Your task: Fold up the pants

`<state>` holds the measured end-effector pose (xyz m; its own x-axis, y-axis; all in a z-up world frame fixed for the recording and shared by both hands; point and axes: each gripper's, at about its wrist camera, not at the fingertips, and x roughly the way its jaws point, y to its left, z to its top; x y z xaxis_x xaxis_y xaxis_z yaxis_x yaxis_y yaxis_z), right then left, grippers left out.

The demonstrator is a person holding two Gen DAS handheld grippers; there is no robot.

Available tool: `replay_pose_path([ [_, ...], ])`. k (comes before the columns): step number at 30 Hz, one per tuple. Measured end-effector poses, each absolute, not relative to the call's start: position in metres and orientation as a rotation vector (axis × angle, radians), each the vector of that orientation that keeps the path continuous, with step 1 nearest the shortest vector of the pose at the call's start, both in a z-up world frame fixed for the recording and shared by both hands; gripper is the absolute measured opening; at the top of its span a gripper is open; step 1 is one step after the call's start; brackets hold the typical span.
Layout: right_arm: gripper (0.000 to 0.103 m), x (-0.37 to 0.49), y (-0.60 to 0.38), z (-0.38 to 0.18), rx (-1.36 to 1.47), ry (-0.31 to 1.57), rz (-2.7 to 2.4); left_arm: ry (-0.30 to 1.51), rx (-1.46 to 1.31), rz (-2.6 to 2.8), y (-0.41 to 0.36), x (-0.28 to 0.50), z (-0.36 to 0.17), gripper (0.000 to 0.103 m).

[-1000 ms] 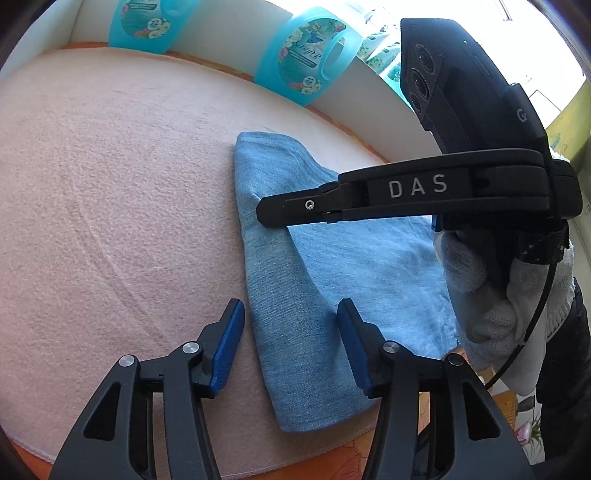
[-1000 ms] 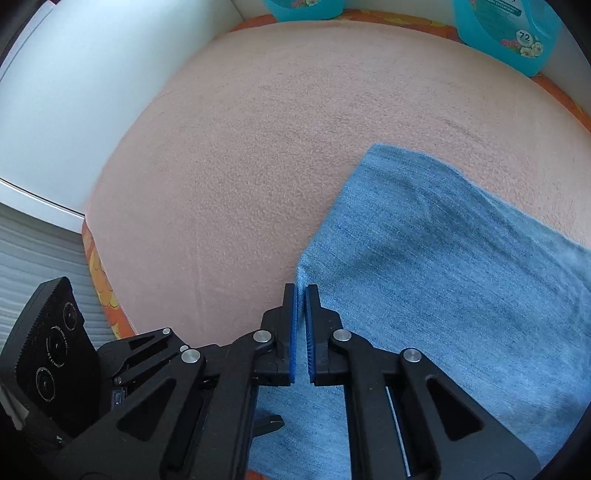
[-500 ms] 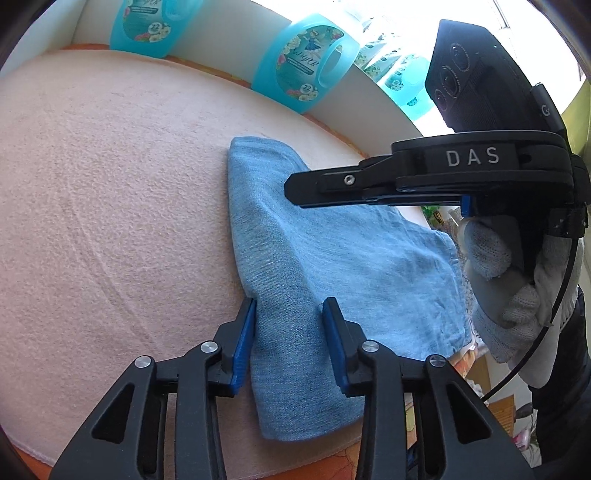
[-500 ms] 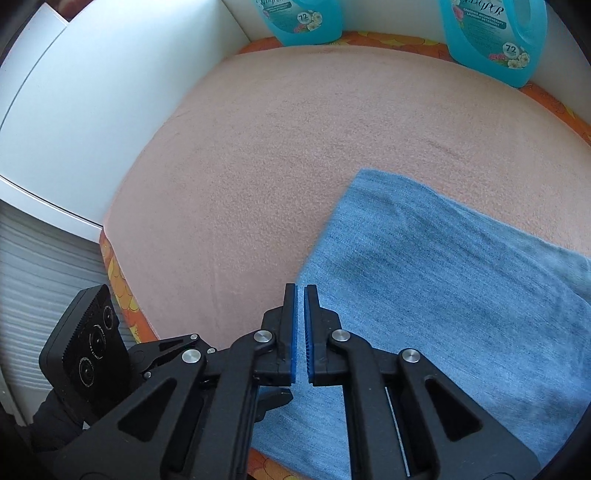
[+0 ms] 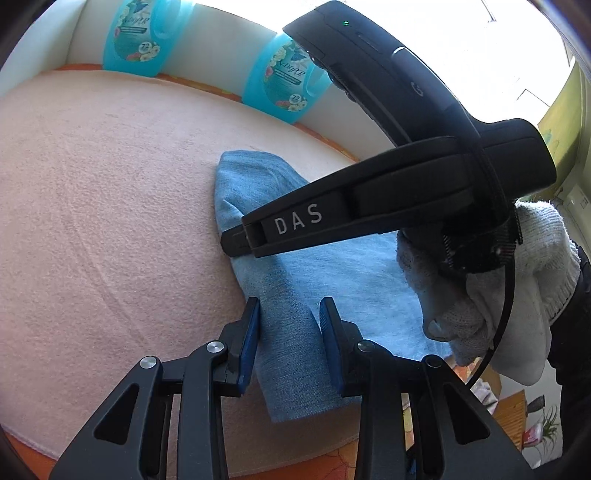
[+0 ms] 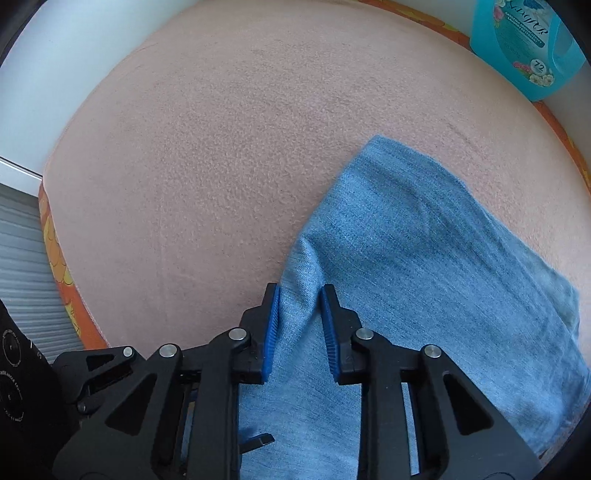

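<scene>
The light blue denim pants (image 5: 295,295) lie folded into a flat bundle on the pink fleece blanket (image 5: 92,221). My left gripper (image 5: 290,314) is open, its blue pads straddling the bundle's left folded edge near the front. The right gripper (image 5: 236,240) reaches in from the right, its tip over the same edge further back. In the right wrist view my right gripper (image 6: 298,295) is open, its pads either side of a raised ridge of the pants (image 6: 424,258) at the folded edge.
Two turquoise detergent bottles (image 5: 140,33) (image 5: 284,88) stand along the white back wall; one shows in the right wrist view (image 6: 524,40). The blanket's (image 6: 203,147) orange-trimmed edge (image 6: 59,266) drops off at the left. A gloved hand (image 5: 480,295) holds the right gripper.
My right gripper has opened from shut and now straddles the pants' folded edge. My left gripper has narrowed its opening and moved forward onto the bundle's edge.
</scene>
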<state>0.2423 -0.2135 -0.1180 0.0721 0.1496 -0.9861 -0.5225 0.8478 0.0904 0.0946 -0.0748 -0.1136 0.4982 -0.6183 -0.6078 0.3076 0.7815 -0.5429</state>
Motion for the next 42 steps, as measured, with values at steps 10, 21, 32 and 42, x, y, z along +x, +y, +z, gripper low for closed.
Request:
replay_pose_path([
  [10,0.010,0.238,-0.250,-0.089,-0.194,1.346,0.543,0.918,-0.415,-0.590,-0.080,0.092,-0.124,0.041],
  [21,0.046,0.255,-0.237,-0.070,-0.271,1.346,0.482,0.760,-0.400,-0.658,-0.090,0.080,-0.096,0.021],
  [32,0.042,0.270,-0.191,-0.105,-0.519,1.404,0.371,0.732,-0.378,-0.690,-0.092,0.079,-0.088,0.021],
  [42,0.011,0.252,-0.231,-0.050,-0.359,1.262,0.391,0.678,-0.350,-0.774,-0.104,0.075,-0.068,0.021],
])
